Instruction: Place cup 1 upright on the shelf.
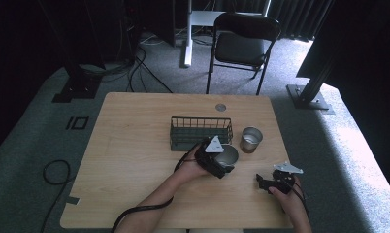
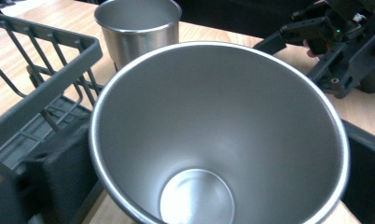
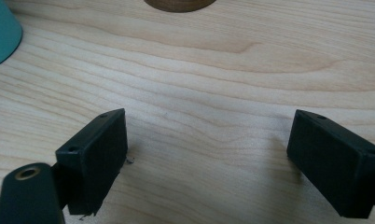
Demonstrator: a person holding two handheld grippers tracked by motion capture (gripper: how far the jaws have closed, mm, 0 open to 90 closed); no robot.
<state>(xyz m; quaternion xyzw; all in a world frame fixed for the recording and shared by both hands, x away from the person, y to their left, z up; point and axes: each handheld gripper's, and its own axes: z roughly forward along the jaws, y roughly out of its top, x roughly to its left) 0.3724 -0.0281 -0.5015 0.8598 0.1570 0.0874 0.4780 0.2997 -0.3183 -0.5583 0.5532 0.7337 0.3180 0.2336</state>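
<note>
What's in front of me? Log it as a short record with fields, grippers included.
surface: wooden table
near cup: steel cup, empty, beside the wire basket
far cup: second steel cup, upright, right of the basket
left gripper: jaws on either side of the near cup; grip uncertain
right gripper: open, empty, over bare wood
</note>
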